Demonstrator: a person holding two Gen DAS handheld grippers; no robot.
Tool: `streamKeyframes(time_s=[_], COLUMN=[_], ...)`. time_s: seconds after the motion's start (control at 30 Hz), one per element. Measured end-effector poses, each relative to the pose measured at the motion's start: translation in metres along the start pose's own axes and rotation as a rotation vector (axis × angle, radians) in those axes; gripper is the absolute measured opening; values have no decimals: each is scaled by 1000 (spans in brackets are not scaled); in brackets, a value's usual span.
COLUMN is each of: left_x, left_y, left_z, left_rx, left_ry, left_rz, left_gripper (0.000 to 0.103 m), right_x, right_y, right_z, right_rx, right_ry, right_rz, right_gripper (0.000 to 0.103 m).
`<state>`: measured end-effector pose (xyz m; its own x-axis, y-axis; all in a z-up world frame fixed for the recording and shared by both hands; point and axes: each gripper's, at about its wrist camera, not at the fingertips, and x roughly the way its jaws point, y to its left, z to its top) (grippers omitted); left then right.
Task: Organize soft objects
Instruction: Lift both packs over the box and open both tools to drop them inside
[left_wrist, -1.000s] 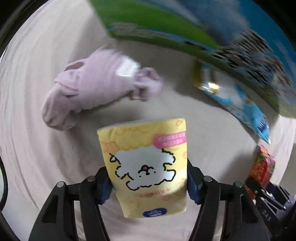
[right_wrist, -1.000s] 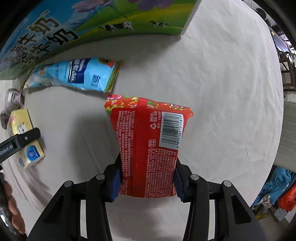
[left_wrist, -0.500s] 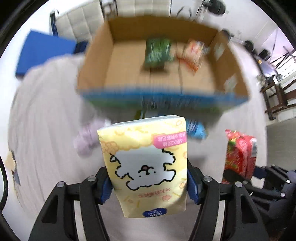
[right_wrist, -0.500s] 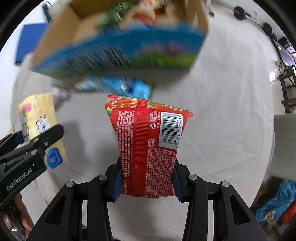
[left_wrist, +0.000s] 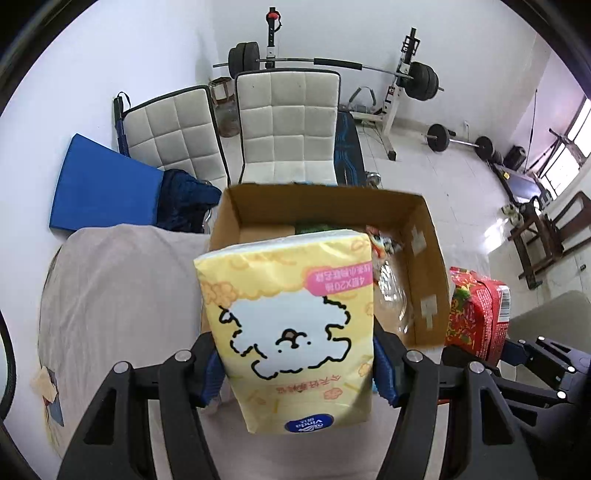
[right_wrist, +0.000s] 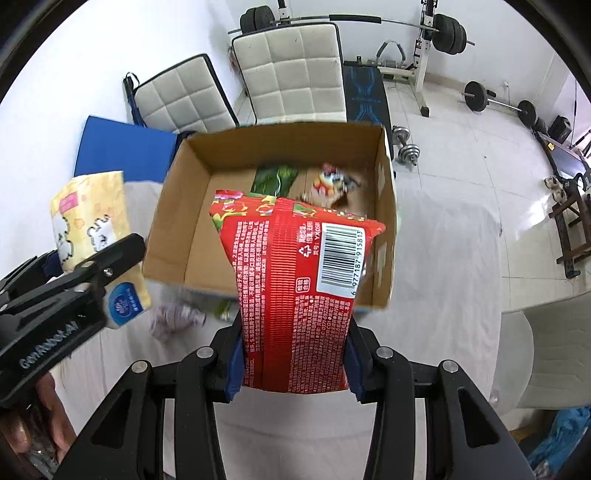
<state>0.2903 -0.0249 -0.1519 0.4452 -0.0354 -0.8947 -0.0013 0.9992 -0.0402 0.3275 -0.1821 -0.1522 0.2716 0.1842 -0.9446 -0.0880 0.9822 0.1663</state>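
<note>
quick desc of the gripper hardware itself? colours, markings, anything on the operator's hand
Both grippers, left gripper and right gripper, are matte black linkage frames with silver round screw heads at the joints and blue pads on the fingertips. The left one carries white "GenRobot.AI" lettering on its side. Operator's hand looks bare, no sleeve visible.

The cardboard box (right_wrist: 384, 229) stands on the counter (right_wrist: 443, 277), with two chairs (right_wrist: 295, 66) behind it. The tissue pack (left_wrist: 291, 328) hangs before the box's left part, the snack bag (right_wrist: 295, 306) to its right. A crumpled cloth (right_wrist: 173, 317) lies on the counter before the box.
</note>
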Motion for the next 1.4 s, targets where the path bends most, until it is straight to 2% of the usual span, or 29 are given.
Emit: streamKeyframes(time_s=[0.1,0.23,0.47,0.83,1.07,1.3,1.33,1.4], left_x=[11,37,123,236,267,259,256,249], left_y=[9,17,35,40,33,37,38,39], left_z=[14,38,73,97,95,101,102,102], left_rx=[-13,-18,-55,-43,28,-7,-11,-15], left_ry=[21,69,240,441,500,505,505,502], left_rz=[-5,-21,-67,-54,12,10,8,3], left_gripper=[62,62,62,62,63,63,63,63], right_x=[10,48,139,220,254,264,262,259], right_y=[6,-8,-30,-25,-21,-21,-21,-19], right_z=[14,29,55,65,54,48,48,53], right_rx=[12,51,121,83,69,63,62,61], right_ry=[4,36,145,309,391,432,430,417], right_rz=[-12,-31,-58,-100,-111,-120,-123,-124], right_gripper=[46,46,46,46,47,49,53,71])
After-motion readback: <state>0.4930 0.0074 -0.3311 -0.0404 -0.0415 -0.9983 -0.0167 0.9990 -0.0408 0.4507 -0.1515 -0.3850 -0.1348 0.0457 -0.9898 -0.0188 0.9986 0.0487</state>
